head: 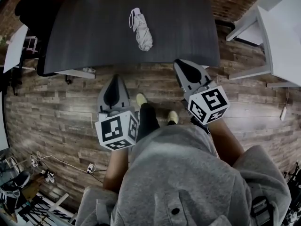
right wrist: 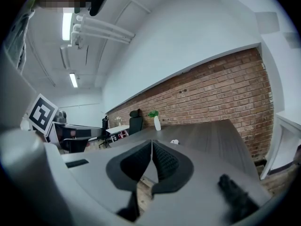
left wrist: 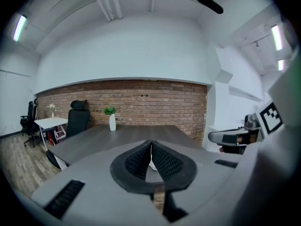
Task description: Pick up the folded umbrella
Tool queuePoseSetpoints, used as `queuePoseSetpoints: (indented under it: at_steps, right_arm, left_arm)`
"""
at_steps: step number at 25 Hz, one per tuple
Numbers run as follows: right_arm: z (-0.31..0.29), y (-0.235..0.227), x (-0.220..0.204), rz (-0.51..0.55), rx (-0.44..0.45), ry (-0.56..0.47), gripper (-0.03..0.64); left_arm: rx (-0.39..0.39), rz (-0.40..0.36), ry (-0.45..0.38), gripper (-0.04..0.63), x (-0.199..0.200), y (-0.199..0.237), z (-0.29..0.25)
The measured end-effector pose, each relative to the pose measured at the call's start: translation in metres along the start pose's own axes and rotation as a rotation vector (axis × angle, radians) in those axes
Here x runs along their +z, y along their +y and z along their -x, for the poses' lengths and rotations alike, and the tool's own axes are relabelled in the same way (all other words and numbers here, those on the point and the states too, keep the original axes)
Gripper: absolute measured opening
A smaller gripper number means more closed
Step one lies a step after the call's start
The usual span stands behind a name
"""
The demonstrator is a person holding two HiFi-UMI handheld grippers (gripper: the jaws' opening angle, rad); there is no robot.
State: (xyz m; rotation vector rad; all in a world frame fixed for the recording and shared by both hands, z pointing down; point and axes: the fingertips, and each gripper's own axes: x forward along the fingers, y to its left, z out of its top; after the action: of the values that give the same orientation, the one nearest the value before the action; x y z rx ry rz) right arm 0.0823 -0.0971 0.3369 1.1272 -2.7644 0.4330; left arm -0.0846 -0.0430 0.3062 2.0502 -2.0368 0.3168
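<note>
Head view: person standing at the near edge of a dark table (head: 94,32), one gripper in each hand, both held out over the wood floor (head: 51,107).
Left gripper (head: 115,81): jaws clenched, tips meeting in the left gripper view (left wrist: 151,144), nothing clamped, touching nothing.
Right gripper (head: 180,65): jaws also pressed together, tips meeting in the right gripper view (right wrist: 152,142), empty, no contact with anything.
Left hand pose: gripper points toward top of frame, tilted slightly down, tip short of the table edge, marker cube (head: 116,131) close to the body, bare forearm below it.
Right hand pose: gripper points up-left in frame, tip right at the table's near edge, marker cube (head: 209,103) lower right of it, higher in frame than the left one.
Folded umbrella (head: 141,29): lying flat on the table, upper centre of frame, well apart from both grippers; small white shape past the jaws in the right gripper view (right wrist: 174,141).
Umbrella axis: long axis nearly top-to-bottom of frame, leaning a bit to lower right; strap loop end toward top, thicker end toward the person.
Other: white vase with plant (left wrist: 112,121) at the table's far side.
</note>
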Motion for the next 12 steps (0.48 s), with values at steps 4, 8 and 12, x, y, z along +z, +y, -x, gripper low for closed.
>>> queuePoseSetpoints:
  at_steps: [4, 8, 12]
  right_arm:
    - [-0.024, 0.002, 0.005, 0.007, -0.004, 0.012, 0.025]
    - [-0.048, 0.005, 0.009, 0.012, -0.010, 0.019, 0.025]
    - [-0.067, 0.006, 0.015, 0.025, -0.017, 0.024, 0.026]
  left_arm:
    - [-0.008, 0.014, 0.004, 0.014, 0.003, 0.019, -0.020]
    - [-0.019, 0.025, 0.012, 0.014, 0.004, 0.037, -0.040]
    - [-0.031, 0.026, 0.012, 0.014, 0.010, 0.050, -0.056]
